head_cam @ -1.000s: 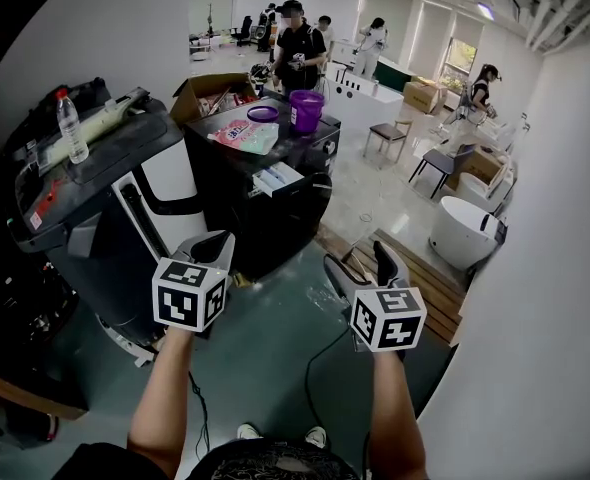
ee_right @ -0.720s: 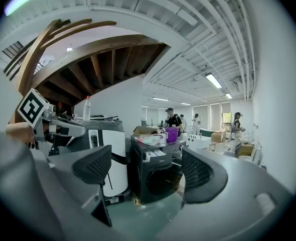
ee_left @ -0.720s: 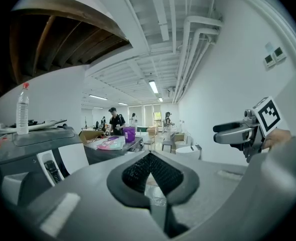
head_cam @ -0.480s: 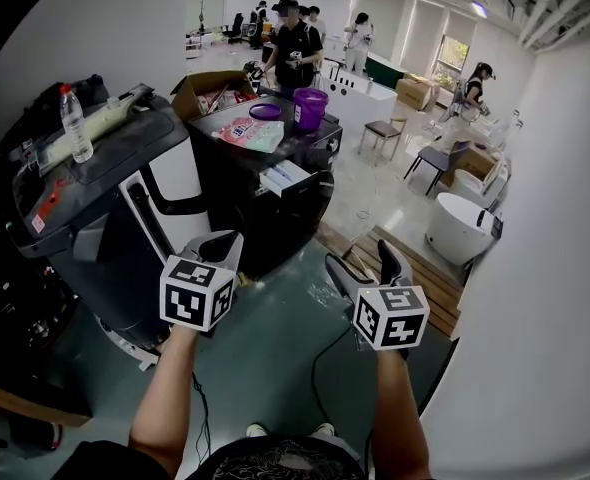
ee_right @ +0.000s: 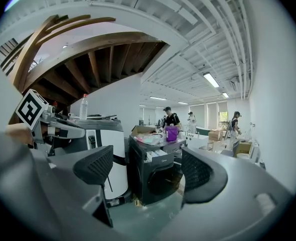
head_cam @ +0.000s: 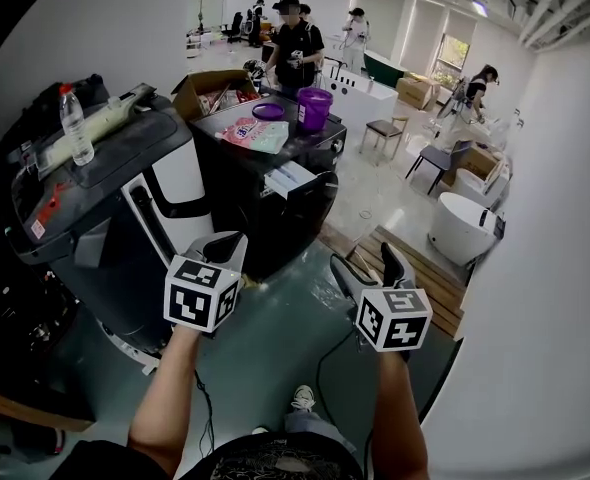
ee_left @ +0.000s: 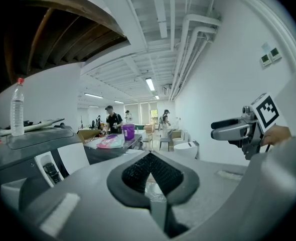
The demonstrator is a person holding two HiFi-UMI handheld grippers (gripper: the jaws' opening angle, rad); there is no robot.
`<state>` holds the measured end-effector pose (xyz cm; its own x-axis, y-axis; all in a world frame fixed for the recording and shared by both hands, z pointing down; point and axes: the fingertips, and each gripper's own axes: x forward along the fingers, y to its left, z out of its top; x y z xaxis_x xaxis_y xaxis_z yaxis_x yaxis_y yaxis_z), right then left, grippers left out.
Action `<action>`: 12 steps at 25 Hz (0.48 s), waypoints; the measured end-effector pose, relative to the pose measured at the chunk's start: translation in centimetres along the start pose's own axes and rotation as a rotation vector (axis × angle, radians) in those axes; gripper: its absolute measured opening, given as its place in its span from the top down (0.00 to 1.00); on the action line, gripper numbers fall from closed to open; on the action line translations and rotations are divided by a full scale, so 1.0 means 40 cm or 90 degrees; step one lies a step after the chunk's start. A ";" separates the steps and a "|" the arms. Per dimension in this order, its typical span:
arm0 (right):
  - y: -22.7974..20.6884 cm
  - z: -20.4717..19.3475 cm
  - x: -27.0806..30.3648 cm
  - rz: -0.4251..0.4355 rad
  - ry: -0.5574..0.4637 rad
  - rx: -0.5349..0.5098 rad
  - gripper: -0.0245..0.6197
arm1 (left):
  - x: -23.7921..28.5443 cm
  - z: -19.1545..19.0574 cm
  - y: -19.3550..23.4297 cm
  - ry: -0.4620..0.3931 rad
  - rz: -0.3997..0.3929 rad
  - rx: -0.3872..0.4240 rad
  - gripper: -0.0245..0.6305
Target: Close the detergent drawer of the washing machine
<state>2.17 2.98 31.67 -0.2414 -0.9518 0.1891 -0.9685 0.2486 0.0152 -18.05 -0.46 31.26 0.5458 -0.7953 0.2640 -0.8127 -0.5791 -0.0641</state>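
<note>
You are in the approach step. Both claws hang in front of you, well apart from the washing machine, and neither touches the detergent drawer. Your left claw has its pads pressed together on nothing. Your right claw stands with its jaws wide apart and empty, and the right gripper view shows the machine framed between them.

The washing machine is a dark front-loader ahead of you across the floor. A purple bucket and a pink packet lie on its top. The drawer sits at the top of the front face. It is pulled out toward you, and its pale inside shows bright against the dark cabinet.

Next, you likely need to step closer and bring one claw up to the drawer's front panel. Then push straight along its slide until it sits flush. The pressed-together left claw looks like a handy blunt pusher. A push from an angle could bind the drawer.
</note>
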 end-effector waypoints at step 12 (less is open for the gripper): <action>0.036 -0.015 0.107 0.019 -0.006 0.004 0.30 | 0.038 -0.025 0.082 0.002 0.018 0.017 0.96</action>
<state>-0.21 -0.64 33.08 -0.2714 -0.9455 0.1800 -0.9610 0.2764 0.0027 -20.07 -3.40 32.40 0.5221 -0.8108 0.2645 -0.8220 -0.5611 -0.0973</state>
